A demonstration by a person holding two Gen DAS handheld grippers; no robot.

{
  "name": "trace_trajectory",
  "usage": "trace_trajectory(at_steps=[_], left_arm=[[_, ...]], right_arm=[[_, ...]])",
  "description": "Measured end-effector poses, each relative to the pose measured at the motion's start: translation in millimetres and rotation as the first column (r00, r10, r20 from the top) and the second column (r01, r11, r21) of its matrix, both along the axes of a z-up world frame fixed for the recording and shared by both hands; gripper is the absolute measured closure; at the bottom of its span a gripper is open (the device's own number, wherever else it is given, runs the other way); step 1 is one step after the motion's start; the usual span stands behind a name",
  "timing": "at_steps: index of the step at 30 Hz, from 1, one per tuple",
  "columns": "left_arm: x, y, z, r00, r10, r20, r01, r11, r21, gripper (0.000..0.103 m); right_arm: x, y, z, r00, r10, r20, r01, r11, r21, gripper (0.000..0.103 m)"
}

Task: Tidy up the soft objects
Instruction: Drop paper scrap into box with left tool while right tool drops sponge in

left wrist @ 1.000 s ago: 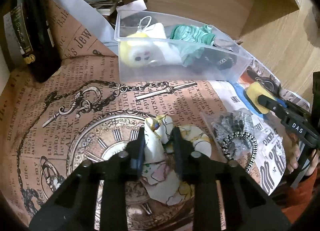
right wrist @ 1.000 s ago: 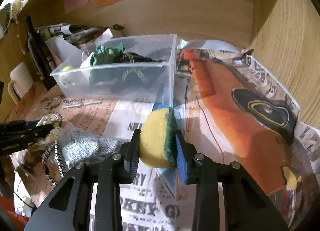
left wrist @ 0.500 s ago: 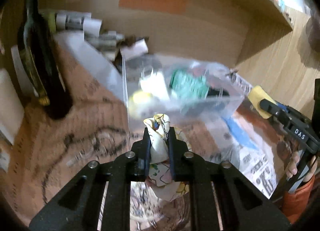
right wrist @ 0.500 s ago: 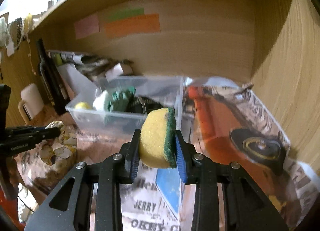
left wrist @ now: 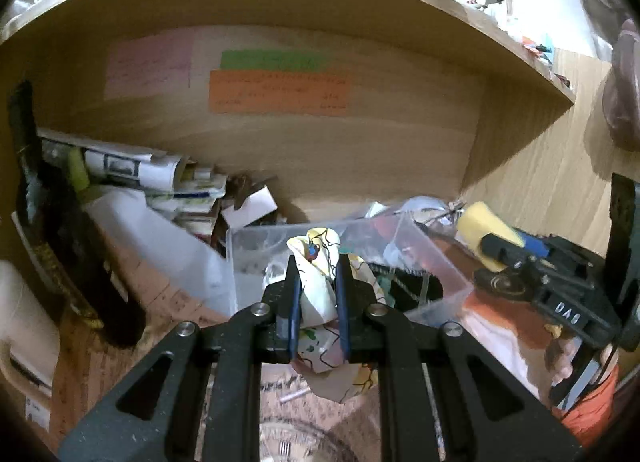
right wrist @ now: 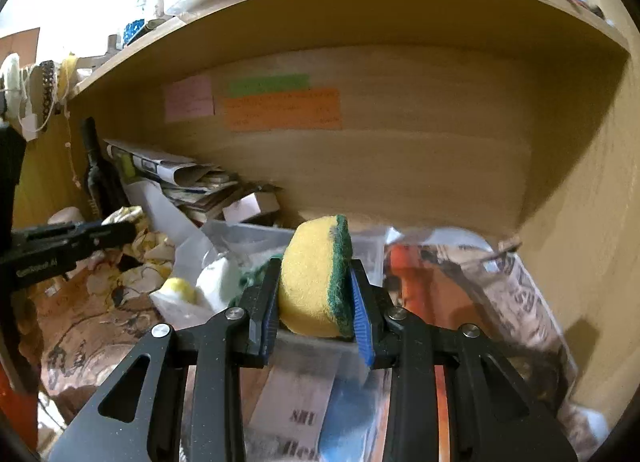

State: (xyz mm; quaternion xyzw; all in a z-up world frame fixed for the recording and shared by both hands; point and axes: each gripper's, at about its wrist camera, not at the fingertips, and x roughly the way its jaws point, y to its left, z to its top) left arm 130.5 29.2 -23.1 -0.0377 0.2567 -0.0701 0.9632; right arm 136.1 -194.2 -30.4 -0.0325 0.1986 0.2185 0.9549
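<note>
Dim, motion-blurred fisheye views; overexposed glare above, dark vignetted corners.

A cream cloth printed with yellow patches and thin black squiggles (left wrist: 316, 286) sits between the black left gripper (left wrist: 317, 298) with its blue pads. The oval sponge (right wrist: 316, 282) is yellow foam with a dark green scouring layer, in the black right gripper (right wrist: 316, 302). The see-through plastic bin (left wrist: 424, 246) shows something green and black inside, too blurred to name. On the pale wooden back panel (right wrist: 400, 166) are pink (right wrist: 189, 99), green (right wrist: 269, 84) and orange (right wrist: 282, 109) paper notes.
</note>
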Motion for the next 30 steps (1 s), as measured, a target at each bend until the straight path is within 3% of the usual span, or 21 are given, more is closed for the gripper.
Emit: trace_trajectory(at_steps=[9, 22, 26, 30], left_arm=[[52, 3, -23, 0.996, 0.026, -0.082, -0.029, 0.999, -0.029, 0.088], [97, -9, -75, 0.974, 0.060, -0.217, -0.048, 0.997, 0.059, 0.087], [91, -11, -74, 0.974, 0.054, -0.221, -0.040, 0.997, 0.068, 0.073], [82, -12, -67, 0.978, 0.058, -0.200, -0.046, 0.997, 0.068, 0.052]], right_arm=[[39, 22, -14, 0.999, 0.012, -0.048, -0.015, 0.998, -0.060, 0.074], [73, 38, -55, 0.987, -0.018, -0.157, -0.005, 0.990, -0.144, 0.074], [73, 43, -57, 0.986, -0.010, -0.167, -0.019, 0.986, -0.168, 0.070], [69, 44, -54, 0.989, -0.018, -0.148, -0.008, 0.984, -0.176, 0.042]])
